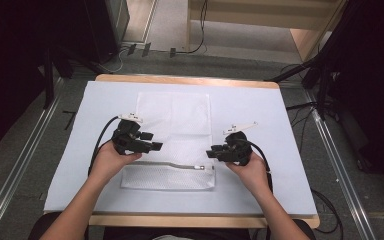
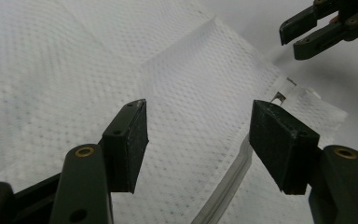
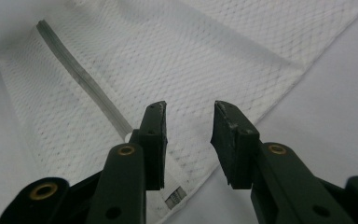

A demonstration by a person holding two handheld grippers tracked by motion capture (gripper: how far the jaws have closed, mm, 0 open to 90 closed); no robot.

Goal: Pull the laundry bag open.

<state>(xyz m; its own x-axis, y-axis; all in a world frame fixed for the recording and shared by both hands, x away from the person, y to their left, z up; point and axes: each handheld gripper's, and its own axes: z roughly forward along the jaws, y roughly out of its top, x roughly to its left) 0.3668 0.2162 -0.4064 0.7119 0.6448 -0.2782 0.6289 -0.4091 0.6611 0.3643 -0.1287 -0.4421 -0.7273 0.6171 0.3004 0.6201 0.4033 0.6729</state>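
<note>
A white mesh zip bag (image 1: 174, 125) lies flat on the pale table cover, its grey zipper (image 1: 175, 164) running across its near part. My left gripper (image 1: 156, 146) hovers over the bag's left side, just above the zipper. Its jaws stand wide open in the left gripper view (image 2: 198, 140), with only mesh (image 2: 74, 70) beneath and the zipper (image 2: 228, 186) below them. My right gripper (image 1: 211, 152) sits by the bag's right edge near the zipper pull (image 1: 200, 168). Its jaws (image 3: 189, 135) are open above the bag's corner (image 3: 191, 56), gripping nothing.
The table (image 1: 290, 165) has a wooden rim at the front and back. Floor rails (image 1: 20, 165) run along both sides. Dark stand legs (image 1: 325, 75) and cables (image 1: 300, 107) lie beyond the right edge. The cover is bare on either side of the bag.
</note>
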